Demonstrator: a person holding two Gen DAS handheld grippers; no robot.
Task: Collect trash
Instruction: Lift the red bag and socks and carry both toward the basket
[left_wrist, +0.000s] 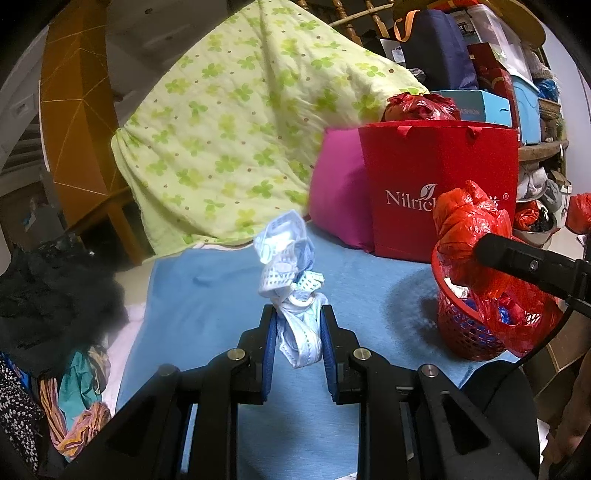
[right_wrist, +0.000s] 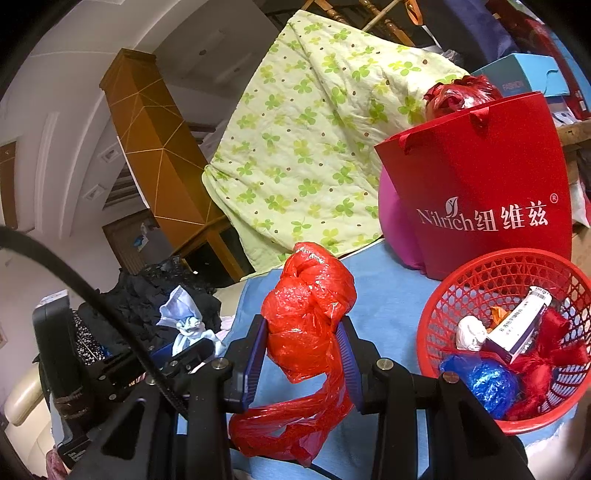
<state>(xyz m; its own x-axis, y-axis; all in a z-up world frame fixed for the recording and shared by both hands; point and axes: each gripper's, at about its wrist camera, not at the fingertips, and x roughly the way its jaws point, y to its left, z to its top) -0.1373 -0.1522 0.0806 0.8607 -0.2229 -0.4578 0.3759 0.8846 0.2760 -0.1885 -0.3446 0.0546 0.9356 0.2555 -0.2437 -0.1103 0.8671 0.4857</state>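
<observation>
1. Left gripper (left_wrist: 298, 314) is pinching a crumpled wad of pale blue face masks (left_wrist: 286, 258); right gripper (right_wrist: 303, 328) is clamped on a scrunched red plastic bag (right_wrist: 308, 302), both held above the blue bed sheet (left_wrist: 207, 295).
2. Risk, I'd say: the bag's loose tail dangles and could snag the rim of the red mesh plastic basket (right_wrist: 436, 306) on the right and tip it.
3. That basket's already pretty full, so stuff might bounce out.
4. A red paper gift bag (right_wrist: 480, 177) stands just behind it, crowding the far side.

Dim indoor light, strong fisheye edge warp.
</observation>
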